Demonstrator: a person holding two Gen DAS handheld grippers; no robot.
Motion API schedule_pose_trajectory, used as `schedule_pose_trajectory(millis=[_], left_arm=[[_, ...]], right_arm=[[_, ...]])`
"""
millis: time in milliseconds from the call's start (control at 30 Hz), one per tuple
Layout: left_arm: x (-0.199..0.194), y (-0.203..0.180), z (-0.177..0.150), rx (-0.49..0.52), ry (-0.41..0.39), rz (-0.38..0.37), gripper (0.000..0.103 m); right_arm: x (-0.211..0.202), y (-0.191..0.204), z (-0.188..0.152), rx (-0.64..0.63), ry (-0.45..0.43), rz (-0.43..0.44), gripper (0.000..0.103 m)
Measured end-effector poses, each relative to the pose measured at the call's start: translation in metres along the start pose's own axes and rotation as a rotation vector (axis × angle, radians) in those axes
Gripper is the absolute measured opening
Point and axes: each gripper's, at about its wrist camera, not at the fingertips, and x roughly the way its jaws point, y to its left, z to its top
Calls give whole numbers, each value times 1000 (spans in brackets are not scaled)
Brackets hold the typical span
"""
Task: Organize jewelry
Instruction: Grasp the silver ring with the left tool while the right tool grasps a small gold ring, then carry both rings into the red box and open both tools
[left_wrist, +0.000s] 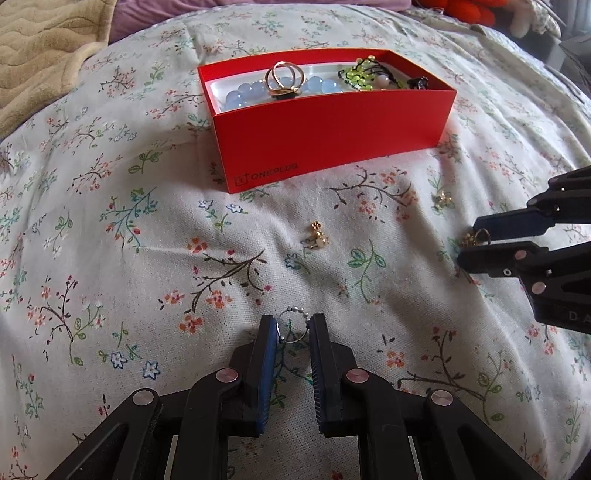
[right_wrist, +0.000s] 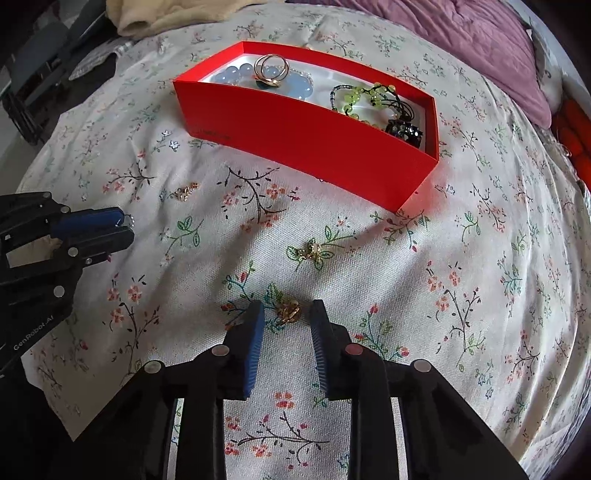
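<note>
Both pairs of jaws stand narrowly parted over a white bedsheet with small printed flowers (left_wrist: 155, 280). Between the blue-padded fingers of the left gripper (left_wrist: 292, 328) sits a thin silver wire ring with tiny beads (left_wrist: 293, 324), touching both pads, so it is clamped there. Seen from its own camera, the right gripper (right_wrist: 287, 316) has a small gold knot-shaped earring (right_wrist: 289, 311) between its fingertips; the earring lies close by the right pad with a gap on the left, and whether the pads press it cannot be told. Beyond the right gripper, another small gold earring (right_wrist: 312, 252) lies on the sheet with bare cloth all round it, and a gold piece with a pale bead (left_wrist: 318, 236) lies ahead of the left gripper, well apart from the fingers. Farther out, a tiny gold cluster (right_wrist: 185, 192) sits near the near wall of a long open red cardboard box (left_wrist: 332, 136). Open sheet separates both grippers from that wall. Inside the box lie a pale blue bead bracelet (left_wrist: 240, 94) with gold rings (left_wrist: 284, 79) on it at the left end, and green beaded strands (right_wrist: 354, 98) toward the right end.
</note>
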Motion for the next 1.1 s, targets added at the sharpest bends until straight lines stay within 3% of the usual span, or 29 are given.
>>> schedule_pose_trajectory(millis=[100,733,1100], left_arm=[[-1,1,0,-3,2,2,13],[-4,9,9,-66,9,24,13],[-18,12,31,-133,-32,18,13]], right_arm=[[0,3,0,-14,1,-1,15],[-21,-11,1,35,-32,22,14],[-42,-20,14,95,-83,49,15]])
